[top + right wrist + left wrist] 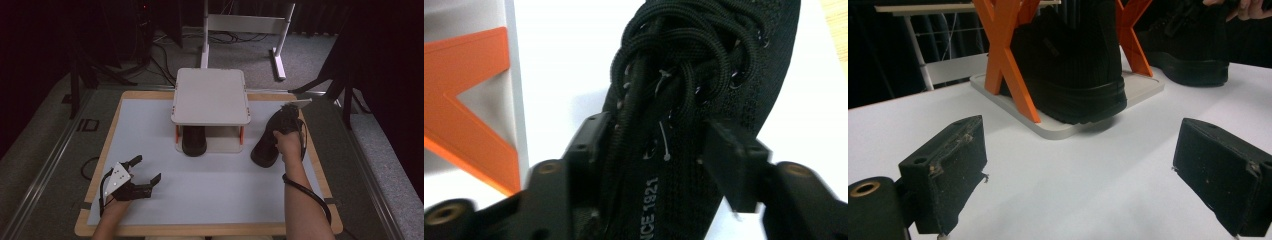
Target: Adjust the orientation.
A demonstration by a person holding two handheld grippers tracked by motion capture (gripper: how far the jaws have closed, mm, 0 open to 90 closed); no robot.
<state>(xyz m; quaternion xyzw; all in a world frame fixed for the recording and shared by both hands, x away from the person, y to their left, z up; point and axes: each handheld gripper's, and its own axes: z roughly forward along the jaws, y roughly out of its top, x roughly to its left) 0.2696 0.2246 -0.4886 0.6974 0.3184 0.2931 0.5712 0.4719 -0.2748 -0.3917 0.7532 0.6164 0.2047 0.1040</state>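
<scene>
A black lace-up shoe lies on the white mat to the right of a small two-level rack. My right gripper comes down on its laced top. In the right gripper view the jaws of the right gripper press on either side of the tongue and laces of this shoe. A second black shoe stands on the rack's lower shelf, heel toward me. My left gripper rests low on the mat at the front left, open, with nothing between the jaws of this left gripper.
The rack has orange X-shaped supports and a white base. The white mat covers a wooden table whose edge runs along the front. A white metal frame stands on the floor behind. A cable trails along the right forearm.
</scene>
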